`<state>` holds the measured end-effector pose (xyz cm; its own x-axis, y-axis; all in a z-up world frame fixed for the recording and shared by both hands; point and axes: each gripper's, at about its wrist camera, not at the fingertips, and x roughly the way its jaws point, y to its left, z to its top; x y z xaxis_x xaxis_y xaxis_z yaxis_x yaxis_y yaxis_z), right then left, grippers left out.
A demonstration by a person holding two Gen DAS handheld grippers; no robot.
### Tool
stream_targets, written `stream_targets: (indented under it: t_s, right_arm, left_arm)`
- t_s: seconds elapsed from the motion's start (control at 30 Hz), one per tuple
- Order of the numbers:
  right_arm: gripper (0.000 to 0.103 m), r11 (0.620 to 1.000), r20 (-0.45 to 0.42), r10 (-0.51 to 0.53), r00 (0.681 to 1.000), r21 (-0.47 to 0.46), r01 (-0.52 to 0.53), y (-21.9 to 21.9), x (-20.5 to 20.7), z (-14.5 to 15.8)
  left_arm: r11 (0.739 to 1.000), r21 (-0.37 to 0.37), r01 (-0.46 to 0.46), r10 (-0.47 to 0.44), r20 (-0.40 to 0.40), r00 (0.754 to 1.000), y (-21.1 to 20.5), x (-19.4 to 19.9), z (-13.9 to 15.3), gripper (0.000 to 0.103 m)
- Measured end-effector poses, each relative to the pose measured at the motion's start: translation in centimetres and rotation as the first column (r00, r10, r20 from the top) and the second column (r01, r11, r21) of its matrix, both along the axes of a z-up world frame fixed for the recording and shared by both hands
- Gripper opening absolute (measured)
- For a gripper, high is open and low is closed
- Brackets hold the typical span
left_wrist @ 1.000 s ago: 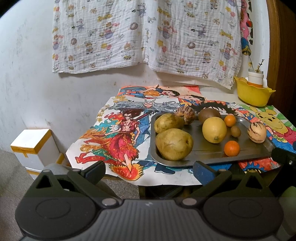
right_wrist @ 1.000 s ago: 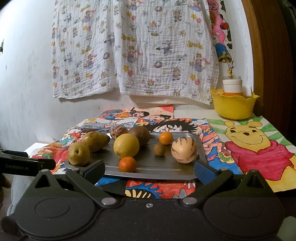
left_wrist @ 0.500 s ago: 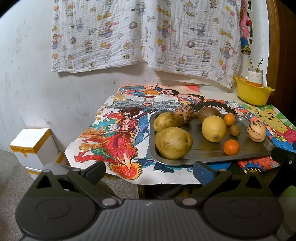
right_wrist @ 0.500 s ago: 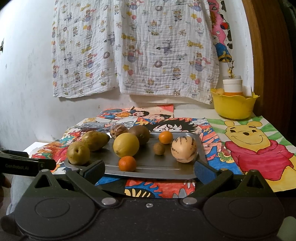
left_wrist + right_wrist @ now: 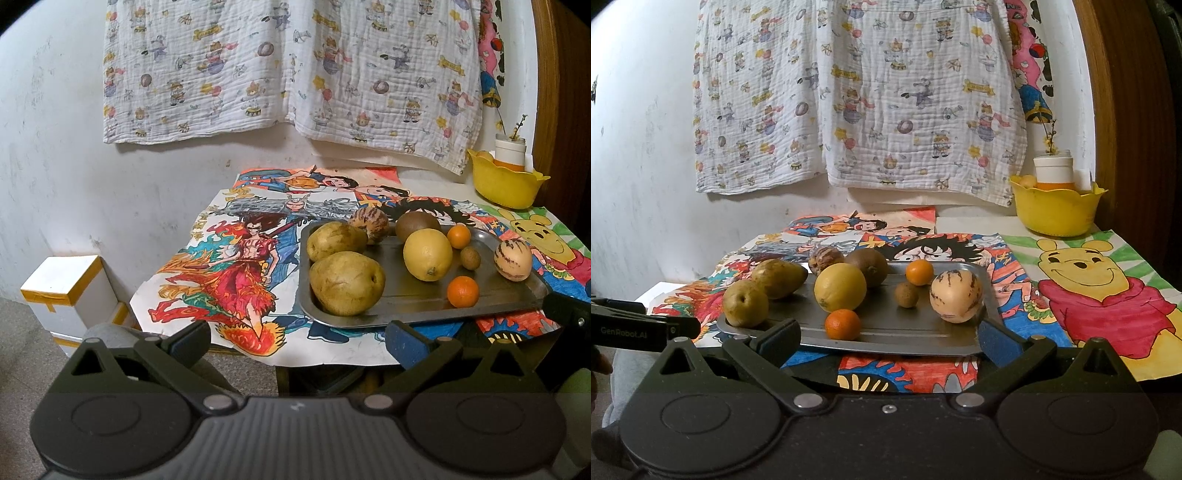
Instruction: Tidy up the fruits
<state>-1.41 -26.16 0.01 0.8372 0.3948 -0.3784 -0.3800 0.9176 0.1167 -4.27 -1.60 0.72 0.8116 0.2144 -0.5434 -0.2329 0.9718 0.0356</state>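
Steel is what carries everything here: a metal tray (image 5: 417, 314) sits on the table's paper drawings (image 5: 236, 280), its near rim close to the table's front edge. I hold my left gripper (image 5: 295, 341) short of that edge with its fingers spread wide and nothing between them. My right gripper (image 5: 888, 338) is likewise spread and empty, fingertips level with the tray's near rim.

Across the tray, left to right: two brownish pears (image 5: 345, 282) crowd the left end, a striped brown fruit (image 5: 369, 223) and a kiwi (image 5: 417, 225) sit along the far rim, a lemon (image 5: 427, 254) in the middle, a small orange (image 5: 463, 291) near the front rim, another orange (image 5: 459, 236) and a small brown fruit (image 5: 470, 257) behind it, and a pale striped melon (image 5: 512, 260) at the right end. The bare steel lies along the front rim.

Only the left view shows the white box (image 5: 70, 291) on the floor past the table's left edge. Only the right view shows the whole bear drawing (image 5: 1100, 291) filling the right side, with the yellow bowl (image 5: 1056, 210) at the far right corner.
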Motion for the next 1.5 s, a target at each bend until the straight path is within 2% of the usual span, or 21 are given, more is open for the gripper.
stream_targets:
  t_s: [0.73,1.5]
  right_arm:
    - [0.102,1.000,-0.009,-0.001,1.000,-0.001,0.001,-0.21,0.10,-0.23]
    - [0.102,1.000,-0.014,0.012,1.000,-0.003,-0.012,-0.39,0.17,-0.21]
  left_arm:
    - [1.000,0.017,-0.002,0.001,0.014,1.000,0.10,-0.15,0.36,0.102]
    - [1.000,-0.006,0.011,-0.011,0.022,1.000,0.27,-0.25,0.32,0.102]
